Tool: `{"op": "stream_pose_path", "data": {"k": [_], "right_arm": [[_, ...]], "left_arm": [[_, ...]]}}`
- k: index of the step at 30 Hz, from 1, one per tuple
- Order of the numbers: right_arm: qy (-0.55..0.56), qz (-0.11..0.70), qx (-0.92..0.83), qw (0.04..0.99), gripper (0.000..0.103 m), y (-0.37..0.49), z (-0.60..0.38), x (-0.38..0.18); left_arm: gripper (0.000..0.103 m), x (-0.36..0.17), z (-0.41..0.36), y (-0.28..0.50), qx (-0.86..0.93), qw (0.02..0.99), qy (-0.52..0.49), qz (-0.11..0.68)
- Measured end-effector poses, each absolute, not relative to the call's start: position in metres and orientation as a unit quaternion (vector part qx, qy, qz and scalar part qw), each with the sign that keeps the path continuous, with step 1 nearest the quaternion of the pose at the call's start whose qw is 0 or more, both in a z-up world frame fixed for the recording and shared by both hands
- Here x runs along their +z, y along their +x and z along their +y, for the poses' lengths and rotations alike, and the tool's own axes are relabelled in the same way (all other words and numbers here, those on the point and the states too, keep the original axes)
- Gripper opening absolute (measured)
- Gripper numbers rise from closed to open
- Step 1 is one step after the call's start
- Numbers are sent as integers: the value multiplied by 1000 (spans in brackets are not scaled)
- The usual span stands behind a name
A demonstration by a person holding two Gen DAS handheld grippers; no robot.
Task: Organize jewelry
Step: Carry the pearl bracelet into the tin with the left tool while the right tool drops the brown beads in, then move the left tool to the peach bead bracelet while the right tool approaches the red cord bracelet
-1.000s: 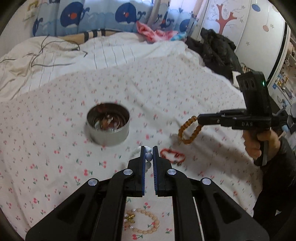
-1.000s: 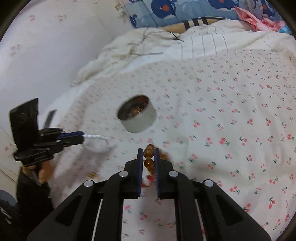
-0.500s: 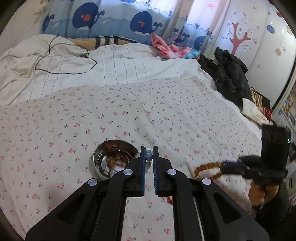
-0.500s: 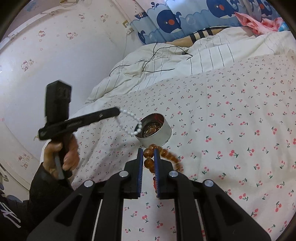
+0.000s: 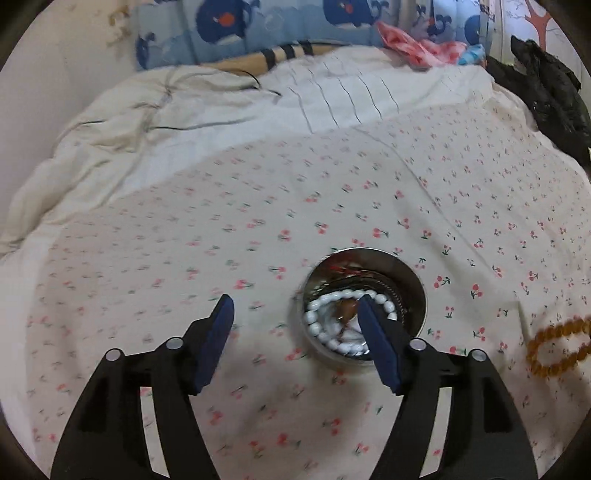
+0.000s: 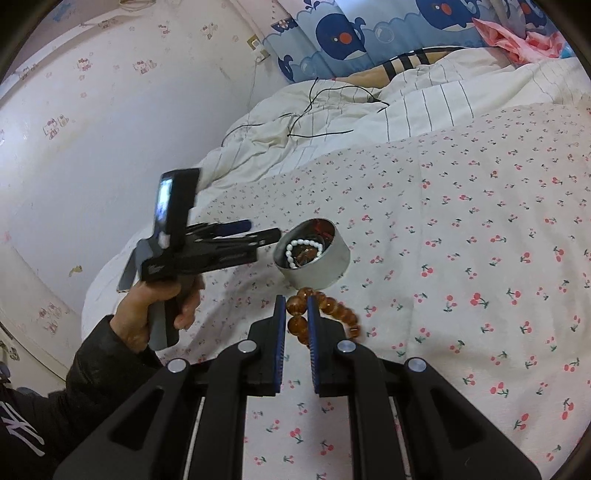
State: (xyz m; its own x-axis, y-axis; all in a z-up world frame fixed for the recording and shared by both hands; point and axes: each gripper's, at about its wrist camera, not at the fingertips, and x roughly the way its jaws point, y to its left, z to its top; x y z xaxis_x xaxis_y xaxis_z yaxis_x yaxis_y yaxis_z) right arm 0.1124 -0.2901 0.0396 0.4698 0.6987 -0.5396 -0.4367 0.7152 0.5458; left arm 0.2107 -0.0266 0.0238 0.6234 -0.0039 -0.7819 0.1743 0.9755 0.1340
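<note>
A round metal tin [image 5: 417,291] [image 6: 332,267] stands on the cherry-print bedsheet. A white bead bracelet [image 5: 325,306] [image 6: 301,243] lies inside it on top of other jewelry. My left gripper [image 5: 295,308] [image 6: 260,230] hovers at the tin's near-left rim; its jaws are opening, with nothing between them. My right gripper [image 6: 295,308] is shut on an amber bead bracelet [image 6: 325,308], which hangs just in front of the tin. The same amber bracelet [image 5: 557,345] shows at the right edge of the left wrist view.
A rumpled white striped duvet [image 5: 229,110] with a black cable [image 6: 314,110] lies beyond the sheet. Whale-print curtains [image 6: 347,33] hang at the back. Dark clothing [image 5: 550,88] is piled at the far right. A person's hand and dark sleeve [image 6: 147,306] hold the left gripper.
My left gripper swung over the tin, opened, and the white bead bracelet dropped into the tin. My right gripper stayed shut on the amber bracelet, tilting a little.
</note>
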Motion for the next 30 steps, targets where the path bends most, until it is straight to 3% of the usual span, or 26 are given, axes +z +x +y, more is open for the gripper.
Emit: {"op": "stream_pose_path", "data": {"k": [5,15,21,23,24,25,30], "right_arm": [[180,380,363,831,12,125,-271,53],[189,395,385,813,12,200,-177,50],[92,457,251,848,13,230,-165,-4],[59,458,235,855,33,227,-163,-4],[50,451,232,861,49,223,-163,-1],[47,436,226,870,55,217,-166,6],[32,419,221,880,55,179,-191,21]], "left_arm": [[87,47,26,168,-14,914,-2,405],[87,12,98,138,6,889,-155,431],[88,13,78,139,-14,892,-109,438],[88,10,66,141,-30,887,-78,454],[88,9,59,140,-37,885,-58,461],[88,6,52,139,-44,881,-34,469],[88,-1,35,120,-85,862,48,498]]}}
